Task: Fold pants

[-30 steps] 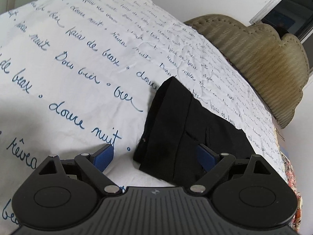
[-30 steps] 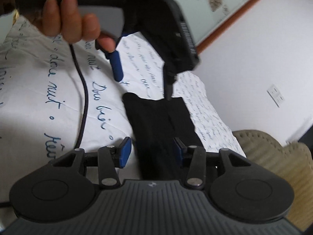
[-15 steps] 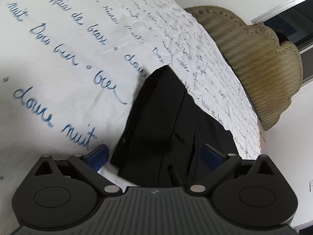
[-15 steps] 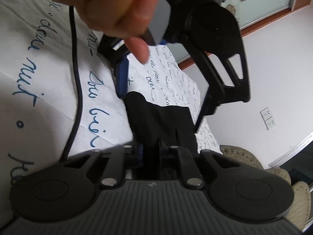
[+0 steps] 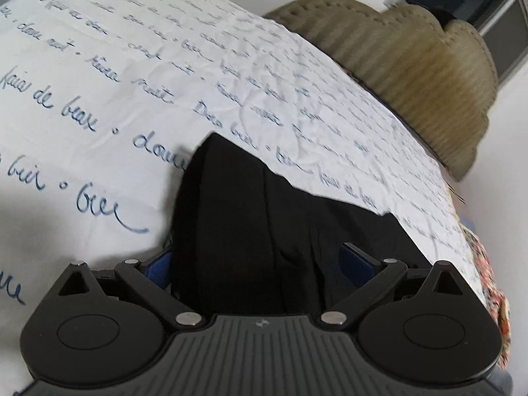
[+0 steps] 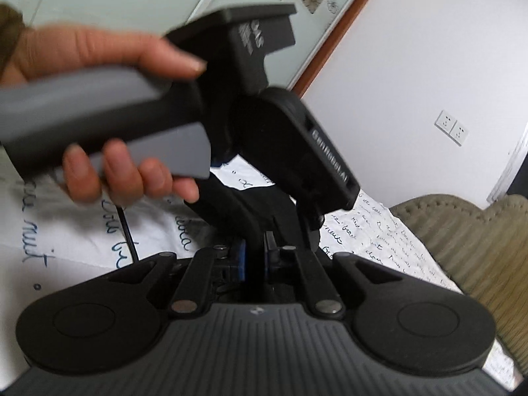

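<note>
Black ribbed tool (image 5: 260,257) bodies, blue pads (image 5: 354,259), silver screws, grey handle.

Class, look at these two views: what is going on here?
A person is folding black pants on a bed sheet printed with blue handwriting, using two handheld grippers. The right gripper has its jaws shut on the pants' edge. The left gripper is open, its jaws straddling the fabric. The person's hand holds the left gripper's handle.

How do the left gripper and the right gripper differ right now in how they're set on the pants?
The left gripper is open, jaws wide on either side of the black pants; the right gripper is shut, pinching the pants. Much dark fabric fills the left's gap; only a thin fold sits in the right's. Both are over the same pants on the script-printed sheet.
</note>
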Available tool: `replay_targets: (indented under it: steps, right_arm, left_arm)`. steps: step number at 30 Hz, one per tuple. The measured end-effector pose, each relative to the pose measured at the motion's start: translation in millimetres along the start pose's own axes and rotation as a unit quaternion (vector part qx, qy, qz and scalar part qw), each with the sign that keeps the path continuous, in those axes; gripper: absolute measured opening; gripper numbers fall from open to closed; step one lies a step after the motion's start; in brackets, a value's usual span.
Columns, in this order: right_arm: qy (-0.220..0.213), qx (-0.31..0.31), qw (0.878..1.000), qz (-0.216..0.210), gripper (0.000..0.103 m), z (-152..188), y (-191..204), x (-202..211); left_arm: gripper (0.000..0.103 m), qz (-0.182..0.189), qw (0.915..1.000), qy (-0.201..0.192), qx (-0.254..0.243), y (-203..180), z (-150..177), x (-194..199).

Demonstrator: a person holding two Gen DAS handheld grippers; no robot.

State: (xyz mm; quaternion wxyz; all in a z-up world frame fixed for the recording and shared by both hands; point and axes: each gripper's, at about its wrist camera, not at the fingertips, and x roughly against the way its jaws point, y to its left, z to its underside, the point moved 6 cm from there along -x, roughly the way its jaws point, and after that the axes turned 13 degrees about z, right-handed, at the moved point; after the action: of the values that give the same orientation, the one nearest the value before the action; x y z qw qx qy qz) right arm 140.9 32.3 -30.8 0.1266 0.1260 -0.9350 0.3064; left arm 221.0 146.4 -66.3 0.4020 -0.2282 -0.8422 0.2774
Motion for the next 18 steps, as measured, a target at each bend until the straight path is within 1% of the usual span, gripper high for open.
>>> replay_targets:
  steps: [1,3,4,5,6,7,8,9,11,13,14,15,18]
  right_arm:
    - [-0.001,-0.001,1.0,0.0,0.008,-1.1,0.8,1.1]
    - [-0.002,0.002,1.0,-0.001,0.008,0.3,2.7,1.8]
    - [-0.002,0.004,1.0,-0.002,0.008,1.3,4.5,2.6]
    - [-0.002,0.007,1.0,0.0,0.009,1.9,5.9,3.3]
    - [0.001,0.012,1.0,0.001,0.012,3.8,7.2,4.1]
    - [0.004,0.017,1.0,-0.001,0.015,6.4,8.0,5.1]
    - [0.007,0.019,1.0,0.002,0.029,9.0,7.3,7.9]
    - [0.009,0.021,1.0,0.008,0.04,12.1,5.0,12.0]
    - [0.018,0.029,0.999,0.014,0.044,21.2,0.7,20.9]
    - [0.035,0.029,0.999,0.015,0.047,33.3,-5.9,30.3]
    - [0.046,0.028,0.998,0.015,0.05,39.7,-8.7,33.6]
    - [0.055,0.028,0.998,0.013,0.056,44.6,-9.6,36.2]
    - [0.073,0.051,0.996,0.029,0.057,61.7,-7.8,34.4]
  left_arm:
    - [0.09,-0.002,0.9999,-0.004,0.009,1.5,-1.7,-1.2]
    - [0.051,-0.006,0.9996,-0.006,0.027,5.5,-6.3,-3.6]
    - [0.044,-0.01,0.9995,-0.005,0.028,6.7,-8.7,-4.8]
    - [0.03,-0.007,0.9997,-0.001,0.023,6.9,-10.3,-5.7]
    - [0.026,-0.002,0.9999,0.004,0.016,6.0,-11.0,-5.7]
    - [0.024,-0.001,1.0,0.005,0.008,4.5,-11.1,-5.2]
    - [0.02,0.0,1.0,0.008,-0.002,2.3,-10.7,-4.7]
    - [0.018,-0.002,0.9999,0.01,-0.011,0.2,-10.2,-4.2]
    - [0.016,-0.001,0.9999,0.008,-0.01,-1.9,-10.0,-2.3]
    - [0.015,0.005,1.0,0.003,0.007,-1.4,-10.6,0.4]
    - [0.015,0.009,0.9998,-0.001,0.018,-1.7,-11.4,2.2]
    - [0.015,0.014,0.9995,-0.006,0.027,-2.7,-12.3,4.3]
    - [0.014,0.034,0.998,-0.016,0.051,-9.8,-16.0,11.0]
